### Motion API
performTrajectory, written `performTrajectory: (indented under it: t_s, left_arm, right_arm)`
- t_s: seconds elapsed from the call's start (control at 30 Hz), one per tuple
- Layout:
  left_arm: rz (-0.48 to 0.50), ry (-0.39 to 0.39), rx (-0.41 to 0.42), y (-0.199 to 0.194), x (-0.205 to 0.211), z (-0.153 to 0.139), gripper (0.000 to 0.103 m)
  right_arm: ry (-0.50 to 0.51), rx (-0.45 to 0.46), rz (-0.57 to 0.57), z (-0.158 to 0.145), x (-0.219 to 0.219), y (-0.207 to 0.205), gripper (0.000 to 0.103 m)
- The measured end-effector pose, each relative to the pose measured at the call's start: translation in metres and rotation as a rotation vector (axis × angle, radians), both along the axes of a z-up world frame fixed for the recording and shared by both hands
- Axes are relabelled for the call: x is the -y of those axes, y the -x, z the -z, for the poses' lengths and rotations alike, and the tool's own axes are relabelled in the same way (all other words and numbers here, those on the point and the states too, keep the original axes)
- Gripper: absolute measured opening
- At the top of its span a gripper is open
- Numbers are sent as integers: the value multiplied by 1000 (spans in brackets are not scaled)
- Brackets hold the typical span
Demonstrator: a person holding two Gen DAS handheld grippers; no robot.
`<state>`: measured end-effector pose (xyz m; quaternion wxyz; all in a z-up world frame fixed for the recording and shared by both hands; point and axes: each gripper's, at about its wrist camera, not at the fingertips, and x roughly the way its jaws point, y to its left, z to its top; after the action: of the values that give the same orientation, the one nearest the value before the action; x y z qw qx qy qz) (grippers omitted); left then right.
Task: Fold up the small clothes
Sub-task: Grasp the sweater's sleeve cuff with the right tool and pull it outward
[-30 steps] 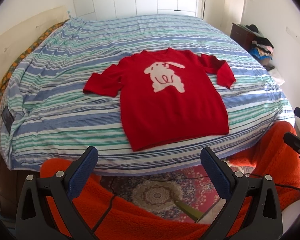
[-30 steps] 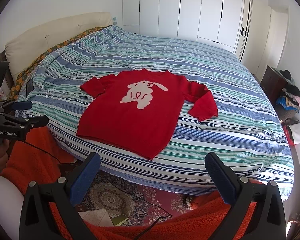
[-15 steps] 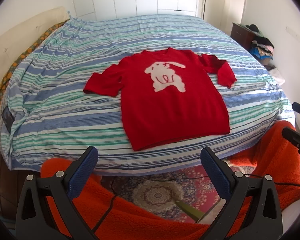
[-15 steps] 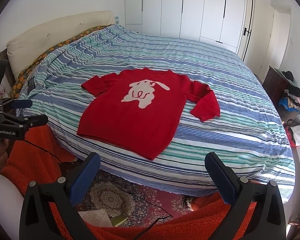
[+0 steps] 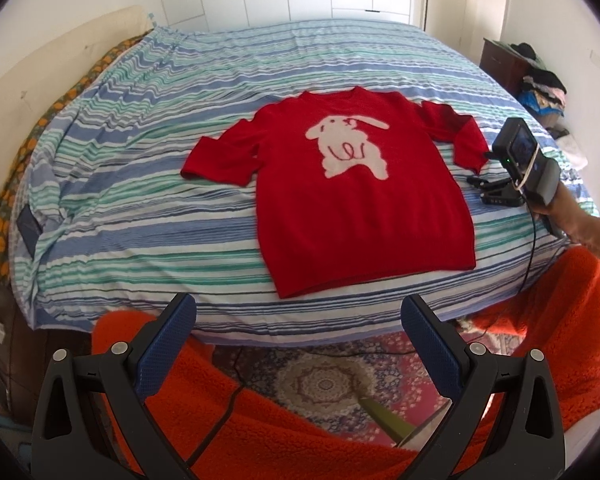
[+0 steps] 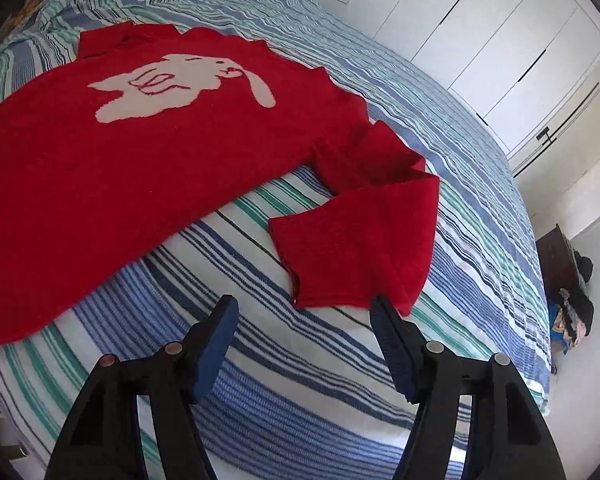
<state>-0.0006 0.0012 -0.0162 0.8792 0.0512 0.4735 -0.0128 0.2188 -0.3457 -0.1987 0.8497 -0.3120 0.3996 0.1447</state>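
A small red sweater with a white rabbit on the chest lies flat, face up, on the striped bed; it also shows in the right wrist view. Its right sleeve is bent back on itself. My right gripper is open, low over the bed, its fingertips just short of the sleeve cuff; it also shows in the left wrist view beside that sleeve. My left gripper is open and empty, back from the bed's near edge, below the sweater's hem.
The bed has a blue, green and white striped cover. An orange fleece and a patterned rug lie below the left gripper. A dark cabinet with piled clothes stands at the right wall. White wardrobes stand behind the bed.
My right gripper has swung forward and down over the bed, from well back to just at the right sleeve's cuff. My left gripper has barely moved.
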Motion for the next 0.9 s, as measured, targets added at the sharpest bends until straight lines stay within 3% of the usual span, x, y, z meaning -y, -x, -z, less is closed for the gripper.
performTrajectory:
  t_s: [0.07,0.13,0.17,0.23,0.33,0.47,0.63,0.8,0.9]
  left_arm:
    - [-20,-5,-24,-4,-2,4,102]
    - [-37,-15,-41,-8,-3,6,102]
    - [-41,-21,-44,-9,-3,6,102]
    - [-47,-28,-53,-12,-3,8,102]
    - [-36,-23,-87,-20,3,13,102]
    - [8,-25,-111,-28,22,16,102]
    - [55,-54,-96,-29,41,9,102]
    - [50,-68,-92,-26,42,4,102]
    - [35,-53,-87,-26,37,3,102]
  right_arm:
    - [20,1,-8,15,0,-23,67]
    - [-47,-63,-2,15,10,-42,25]
    - [-79,-64,35,5,20,-50,9]
    - [-231,-3,138,-32,63,-57,8]
    - [-446,72,380,-79,155,-69,8]
    - [-581,86,625,-100,257,-80,8]
    - [-651,-41,749,-59,291,-84,8]
    - [-746,-127,894,-14,302,-58,8]
    - [-783,-130,928,-2,304,-43,8]
